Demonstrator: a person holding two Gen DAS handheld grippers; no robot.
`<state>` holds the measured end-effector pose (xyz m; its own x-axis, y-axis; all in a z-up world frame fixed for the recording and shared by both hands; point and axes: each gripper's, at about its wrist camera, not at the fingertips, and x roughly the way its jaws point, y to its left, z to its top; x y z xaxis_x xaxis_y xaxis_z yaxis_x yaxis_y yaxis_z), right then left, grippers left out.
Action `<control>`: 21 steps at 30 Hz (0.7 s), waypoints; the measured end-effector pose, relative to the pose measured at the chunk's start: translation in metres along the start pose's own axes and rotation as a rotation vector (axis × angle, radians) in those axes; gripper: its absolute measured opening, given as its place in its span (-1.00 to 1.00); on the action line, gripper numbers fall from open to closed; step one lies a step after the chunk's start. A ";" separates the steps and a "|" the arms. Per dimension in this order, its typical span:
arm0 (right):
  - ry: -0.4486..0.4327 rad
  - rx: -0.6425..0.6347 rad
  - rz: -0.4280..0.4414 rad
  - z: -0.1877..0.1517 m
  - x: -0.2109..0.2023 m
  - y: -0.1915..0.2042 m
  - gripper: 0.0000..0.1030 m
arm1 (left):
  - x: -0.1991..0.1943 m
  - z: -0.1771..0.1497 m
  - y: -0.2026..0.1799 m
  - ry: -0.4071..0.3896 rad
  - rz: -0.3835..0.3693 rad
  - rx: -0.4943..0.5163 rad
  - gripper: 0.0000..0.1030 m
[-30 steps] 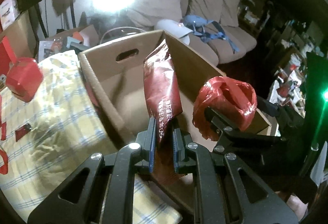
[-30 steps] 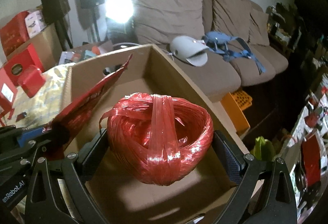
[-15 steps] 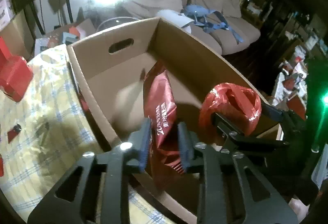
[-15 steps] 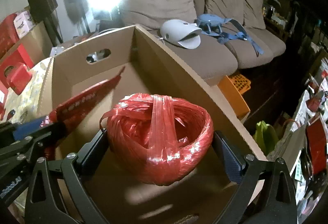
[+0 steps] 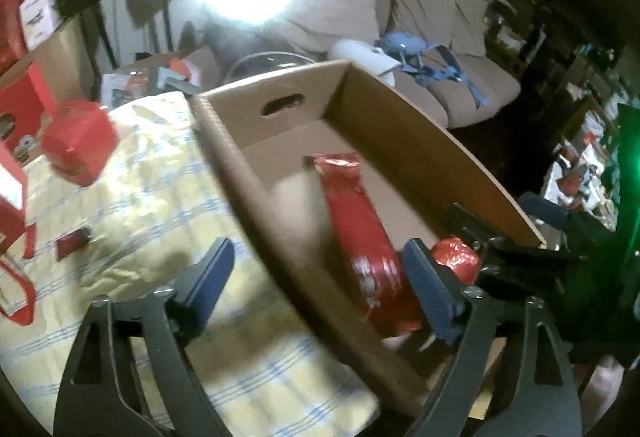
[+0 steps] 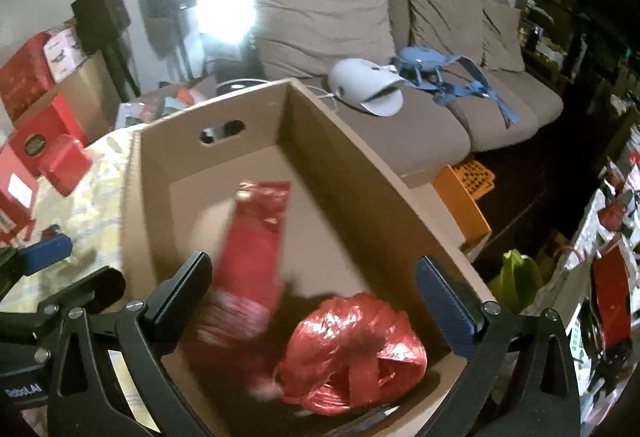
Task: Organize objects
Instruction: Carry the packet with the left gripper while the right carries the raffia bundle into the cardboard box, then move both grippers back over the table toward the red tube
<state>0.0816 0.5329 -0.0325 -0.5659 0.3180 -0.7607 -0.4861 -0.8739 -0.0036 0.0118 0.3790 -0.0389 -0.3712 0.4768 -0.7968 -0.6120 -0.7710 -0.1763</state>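
With both fingers spread and released, red packet and twine ball lie inside the box walls.

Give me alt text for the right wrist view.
An open right gripper hovers over a cardboard box holding a ball of red plastic twine and a blurred red packet. Behind the box stands a beige sofa.
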 end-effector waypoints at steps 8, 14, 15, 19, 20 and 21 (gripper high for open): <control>0.000 -0.083 0.057 0.003 -0.004 0.059 0.99 | -0.030 -0.011 0.065 -0.024 0.080 -0.089 0.95; 0.011 -0.136 0.113 0.002 0.000 0.105 0.99 | -0.046 -0.025 0.105 -0.022 0.138 -0.131 0.96; 0.013 -0.144 0.120 0.001 0.000 0.112 0.99 | -0.049 -0.027 0.113 -0.022 0.146 -0.140 0.96; 0.016 -0.190 0.160 -0.001 0.000 0.141 0.99 | -0.060 -0.036 0.141 -0.028 0.183 -0.178 0.96; 0.016 -0.202 0.167 -0.002 0.000 0.148 0.99 | -0.063 -0.039 0.146 -0.029 0.186 -0.187 0.96; 0.016 -0.213 0.173 -0.003 0.000 0.156 0.99 | -0.066 -0.042 0.153 -0.029 0.192 -0.195 0.96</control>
<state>0.0079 0.3959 -0.0351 -0.6165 0.1529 -0.7723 -0.2310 -0.9729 -0.0083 -0.0279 0.2120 -0.0376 -0.4890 0.3239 -0.8099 -0.3834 -0.9138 -0.1340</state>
